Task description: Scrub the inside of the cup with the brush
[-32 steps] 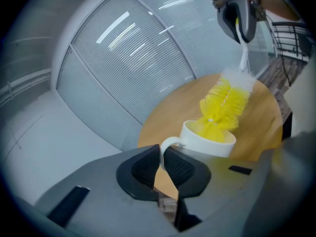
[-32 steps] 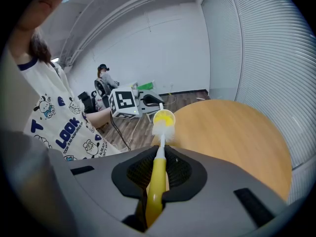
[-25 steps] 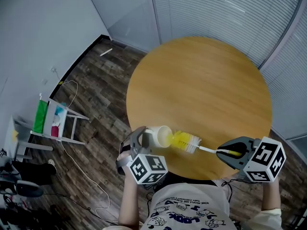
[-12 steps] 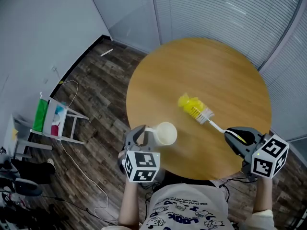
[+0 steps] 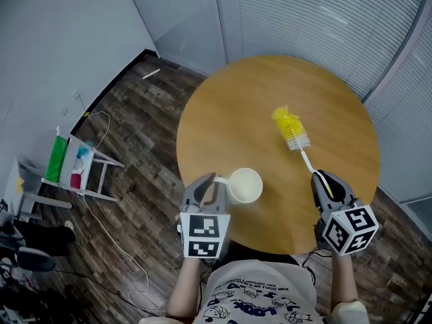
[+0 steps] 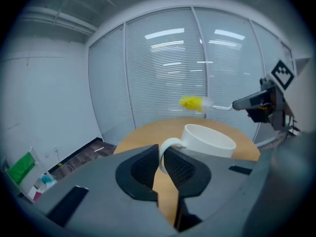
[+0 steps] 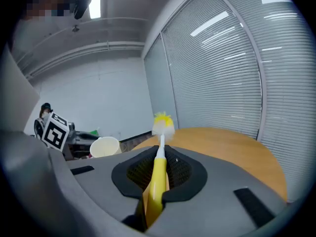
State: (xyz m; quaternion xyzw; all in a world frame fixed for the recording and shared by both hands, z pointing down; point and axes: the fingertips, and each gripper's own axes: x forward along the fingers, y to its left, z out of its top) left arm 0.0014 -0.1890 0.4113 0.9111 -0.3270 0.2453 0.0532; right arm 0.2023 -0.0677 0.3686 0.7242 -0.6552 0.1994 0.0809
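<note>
My left gripper (image 5: 209, 193) is shut on the handle of a white cup (image 5: 244, 185), held upright over the round wooden table (image 5: 236, 106) near its front edge. In the left gripper view the cup (image 6: 207, 140) sits just past the jaws, mouth up. My right gripper (image 5: 322, 183) is shut on the yellow handle of a bottle brush (image 5: 291, 131). Its yellow and white bristle head points away over the table, well clear of the cup. In the right gripper view the brush (image 7: 162, 125) stands straight out from the jaws, and the cup (image 7: 104, 146) shows at the left.
Glass walls with blinds (image 5: 304, 19) curve round the table's far side. On the dark wood floor at the left stand a small white rack (image 5: 74, 171) with green and red items and a loose white cable (image 5: 108, 235).
The brush has come out of the cup and swung up and to the right, away over the table. The cup has turned mouth-up and shifted slightly right.
</note>
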